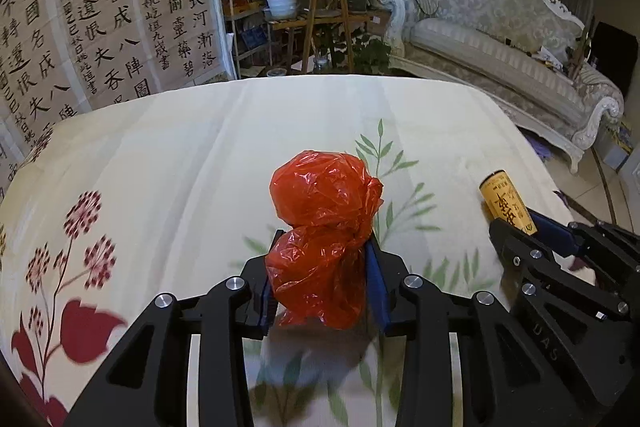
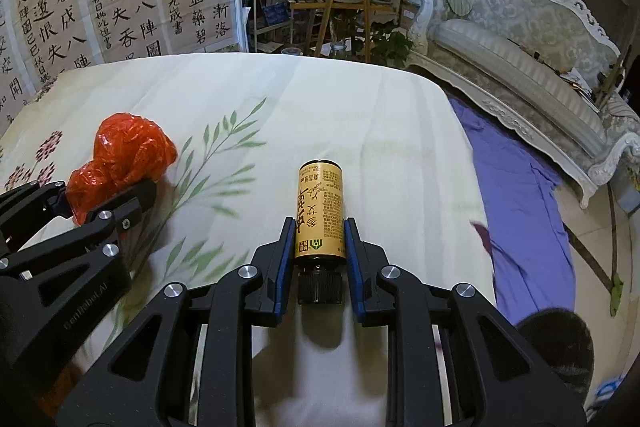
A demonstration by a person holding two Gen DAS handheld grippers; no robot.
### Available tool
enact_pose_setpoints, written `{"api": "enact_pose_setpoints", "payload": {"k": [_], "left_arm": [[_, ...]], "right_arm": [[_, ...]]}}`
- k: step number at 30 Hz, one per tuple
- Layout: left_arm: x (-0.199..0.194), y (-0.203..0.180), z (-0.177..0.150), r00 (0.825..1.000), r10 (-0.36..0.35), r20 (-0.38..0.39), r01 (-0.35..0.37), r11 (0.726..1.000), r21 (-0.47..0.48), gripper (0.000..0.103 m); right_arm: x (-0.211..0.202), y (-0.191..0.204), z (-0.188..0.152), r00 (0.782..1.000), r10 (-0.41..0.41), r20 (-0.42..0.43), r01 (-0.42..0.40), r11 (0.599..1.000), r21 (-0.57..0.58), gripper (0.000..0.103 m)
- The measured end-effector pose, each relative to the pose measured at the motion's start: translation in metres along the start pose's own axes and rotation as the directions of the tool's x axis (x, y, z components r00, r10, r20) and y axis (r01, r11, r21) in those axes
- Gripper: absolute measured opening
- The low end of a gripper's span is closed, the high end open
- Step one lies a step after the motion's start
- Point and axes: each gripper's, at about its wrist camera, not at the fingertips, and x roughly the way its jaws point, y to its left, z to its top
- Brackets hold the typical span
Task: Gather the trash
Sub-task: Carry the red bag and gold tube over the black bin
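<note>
Red crinkled plastic, a light, soft bag [image 1: 324, 239] over the floral tablecloth [image 1: 180, 155], is yielding between the left gripper [image 1: 322, 259]'s pinching jaws, while at its 3 o'clock the right gripper [image 2: 318, 247] is clamping a stiff, slippery-looking yellow bottle [image 2: 320, 211] mid-body.

Red bag's [image 1: 324, 239] underside hidden by gripper [image 1: 322, 275], dark bin [image 2: 556, 351] cut off, tablecloth [image 1: 160, 155] foreground blurred

Dim indoor light, fisheye-warped edges, slight blur.
</note>
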Motion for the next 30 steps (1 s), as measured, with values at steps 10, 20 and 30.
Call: {"api": "enact_pose_setpoints", "payload": {"k": [10,20,30], "left_arm": [[-0.056,-0.01,-0.036,0.996,-0.007,0.088,0.008,1.0,-0.006,0.037],[-0.096,-0.046,-0.059,0.984,-0.084,0.159,0.08,0.996,0.026,0.037],[-0.109,-0.109,-0.072,0.965,-0.197,0.175,0.177,0.977,0.122,0.037]], "right_arm": [[-0.058,-0.015,-0.056,0.999,-0.015,0.043,0.012,0.998,0.07,0.023],[-0.124,-0.047,-0.104,0.985,-0.115,0.125,0.098,0.985,0.139,0.023],[-0.16,-0.1,-0.141,0.949,-0.276,0.154,0.236,0.943,0.236,0.023]]}}
